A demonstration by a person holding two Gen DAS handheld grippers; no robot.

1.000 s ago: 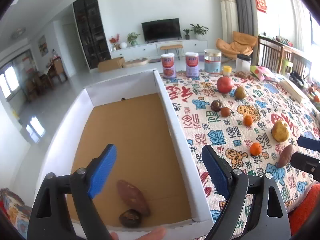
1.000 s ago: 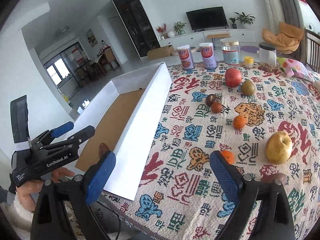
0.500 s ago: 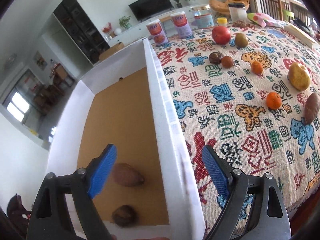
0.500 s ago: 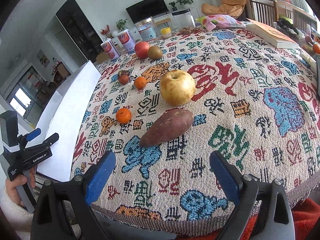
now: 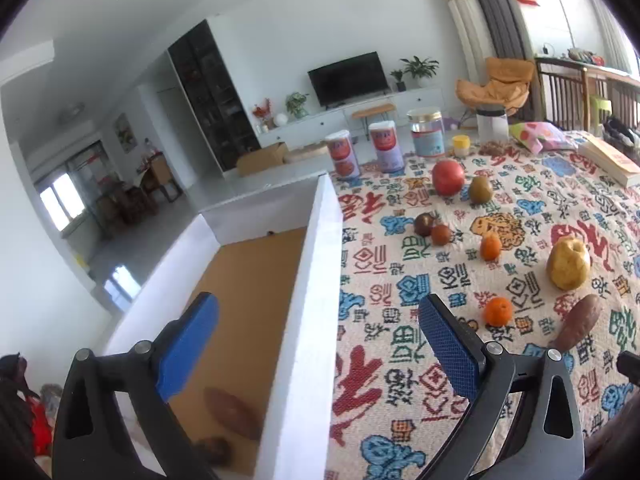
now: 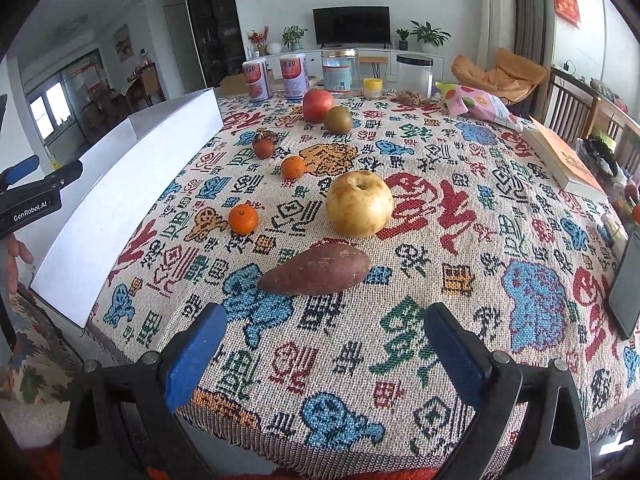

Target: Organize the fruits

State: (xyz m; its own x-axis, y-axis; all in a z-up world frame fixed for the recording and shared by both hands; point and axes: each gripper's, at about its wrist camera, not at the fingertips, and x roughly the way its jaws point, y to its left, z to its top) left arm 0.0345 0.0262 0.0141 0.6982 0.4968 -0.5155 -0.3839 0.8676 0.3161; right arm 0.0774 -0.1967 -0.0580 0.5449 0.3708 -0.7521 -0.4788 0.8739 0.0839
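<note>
My right gripper [image 6: 326, 352] is open and empty near the table's front edge, just short of a sweet potato [image 6: 316, 271]. Beyond lie a yellow apple [image 6: 359, 204], two small oranges [image 6: 243, 219], a red apple [image 6: 318, 105] and a green-brown fruit [image 6: 338, 120]. My left gripper [image 5: 318, 344] is open and empty, straddling the right wall of the white box [image 5: 308, 320]. Inside the box lie a sweet potato [image 5: 232, 406] and a dark round fruit [image 5: 214, 449]. The left gripper also shows in the right wrist view [image 6: 32, 196].
Cans and jars [image 6: 294, 76] stand along the table's far edge. A snack bag [image 6: 480, 106], a book [image 6: 568, 160] and a phone [image 6: 628, 288] lie at the right. Two dark small fruits [image 6: 264, 144] sit near the box.
My right gripper swung from the box side to face the sweet potato and moved closer to it. My left gripper shifted right, from over the box floor to over the box's right wall.
</note>
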